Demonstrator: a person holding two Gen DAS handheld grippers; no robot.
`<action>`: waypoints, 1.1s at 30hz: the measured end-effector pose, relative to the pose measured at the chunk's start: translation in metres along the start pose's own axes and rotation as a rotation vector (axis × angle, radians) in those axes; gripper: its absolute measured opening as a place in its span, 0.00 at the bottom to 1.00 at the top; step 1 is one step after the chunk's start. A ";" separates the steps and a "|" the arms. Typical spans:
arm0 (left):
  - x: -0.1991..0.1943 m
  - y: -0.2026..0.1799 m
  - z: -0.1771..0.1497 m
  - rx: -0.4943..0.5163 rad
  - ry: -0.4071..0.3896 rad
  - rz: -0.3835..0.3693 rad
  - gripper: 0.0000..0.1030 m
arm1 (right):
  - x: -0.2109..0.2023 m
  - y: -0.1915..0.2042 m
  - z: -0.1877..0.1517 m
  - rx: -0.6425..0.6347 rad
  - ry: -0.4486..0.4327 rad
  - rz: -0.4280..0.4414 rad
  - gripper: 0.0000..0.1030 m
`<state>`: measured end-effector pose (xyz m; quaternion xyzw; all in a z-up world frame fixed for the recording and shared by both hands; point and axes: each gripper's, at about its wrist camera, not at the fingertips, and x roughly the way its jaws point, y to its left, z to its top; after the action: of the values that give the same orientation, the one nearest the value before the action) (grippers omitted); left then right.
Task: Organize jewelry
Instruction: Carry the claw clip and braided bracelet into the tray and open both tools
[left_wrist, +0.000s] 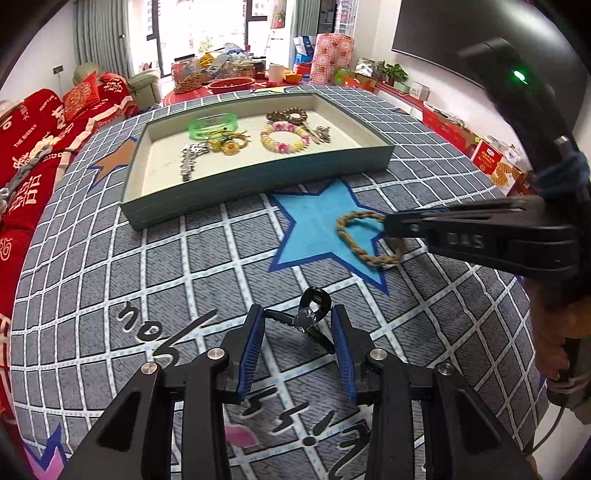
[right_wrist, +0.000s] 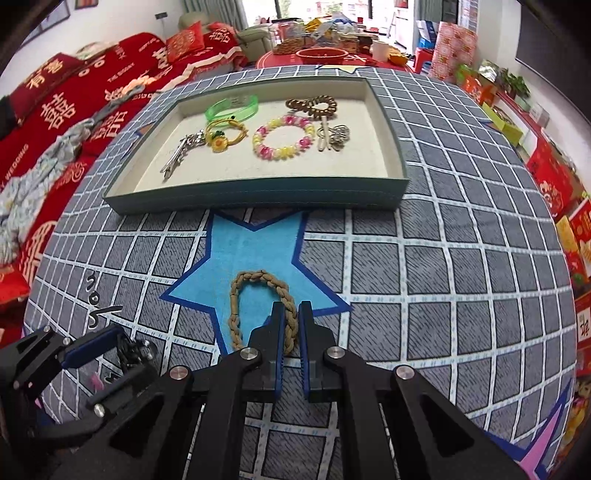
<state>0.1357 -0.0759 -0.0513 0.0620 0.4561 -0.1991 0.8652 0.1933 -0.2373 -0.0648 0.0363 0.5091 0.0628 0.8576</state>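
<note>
- Right gripper (right_wrist: 291, 325): lower centre of the right wrist view, jaws nearly together, clamped on the braided bracelet (right_wrist: 258, 306) lying on the blue star (right_wrist: 255, 251).
- Left gripper (left_wrist: 298, 332): lower centre of the left wrist view, jaws apart around a black clip (left_wrist: 312, 314).
- Tray (right_wrist: 258, 194): upper centre, holding a green bangle (right_wrist: 232, 108), a bead bracelet (right_wrist: 282, 136) and other pieces.

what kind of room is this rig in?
Most likely a home living room. A sofa under red covers runs along one side, a cluttered dining table stands by the balcony window, and the jewelry tray sits on a star-patterned cloth.
</note>
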 end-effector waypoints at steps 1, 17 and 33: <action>0.000 0.002 0.000 -0.004 0.000 0.002 0.49 | -0.001 -0.001 0.000 0.006 -0.001 0.002 0.08; -0.004 0.024 0.007 -0.037 -0.023 0.006 0.49 | -0.022 -0.012 -0.004 0.082 -0.037 0.041 0.08; -0.012 0.052 0.031 -0.067 -0.074 0.035 0.49 | -0.040 -0.021 0.012 0.145 -0.085 0.072 0.08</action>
<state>0.1744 -0.0340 -0.0279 0.0336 0.4291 -0.1707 0.8863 0.1862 -0.2637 -0.0276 0.1193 0.4737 0.0551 0.8708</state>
